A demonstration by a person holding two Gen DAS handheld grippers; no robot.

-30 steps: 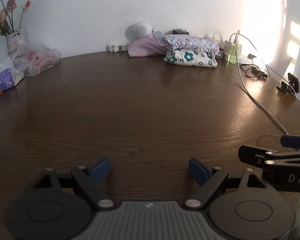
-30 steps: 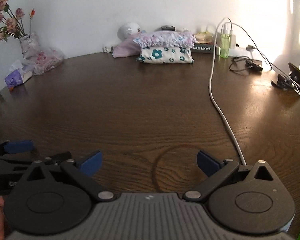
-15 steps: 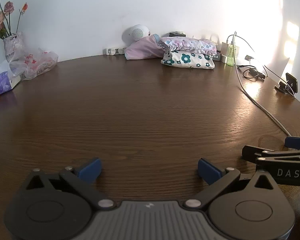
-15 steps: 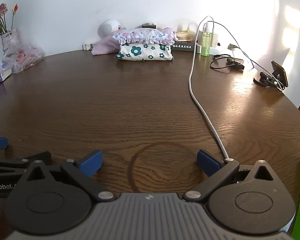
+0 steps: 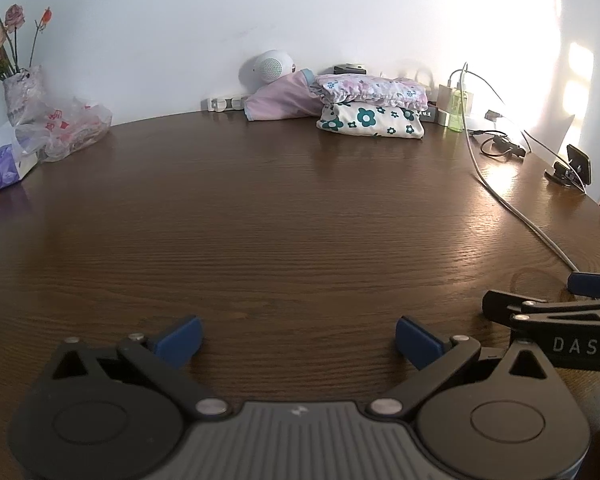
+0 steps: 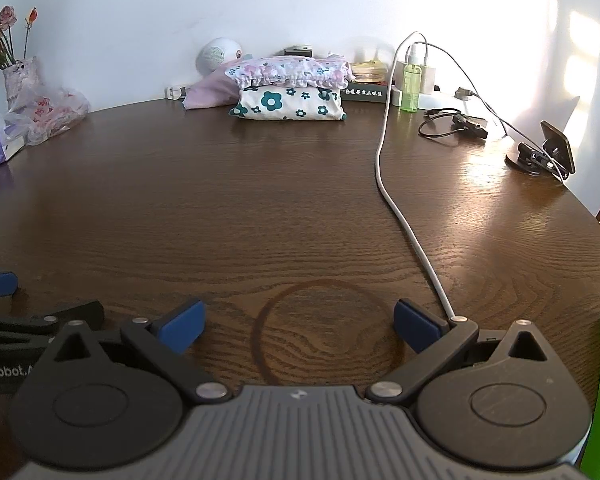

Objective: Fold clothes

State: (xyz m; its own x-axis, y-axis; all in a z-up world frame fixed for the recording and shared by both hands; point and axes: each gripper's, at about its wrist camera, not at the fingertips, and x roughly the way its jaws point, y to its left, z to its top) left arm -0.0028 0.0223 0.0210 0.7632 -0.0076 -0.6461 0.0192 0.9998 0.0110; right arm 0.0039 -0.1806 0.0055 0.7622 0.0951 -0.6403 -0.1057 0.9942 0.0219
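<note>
While both grippers hover low over the bare wooden table (image 5: 284,216), nothing sits between their blue pads.

Nearest, the left gripper (image 5: 298,338) has just finished widening and stands fully spread; the right gripper (image 6: 298,322) beside it is spread wide too, above a dark ring mark (image 6: 326,330). A white cable (image 6: 396,208) runs away toward the wall. Farthest, the folded clothes (image 6: 288,90) lie stacked by the wall, near a green bottle (image 6: 411,86).

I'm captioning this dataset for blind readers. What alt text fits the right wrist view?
The open right gripper hovers empty over a dark wooden table. Two folded floral garments sit stacked by the far wall, and a white cable trails toward the gripper. The left gripper shows at left.
</note>
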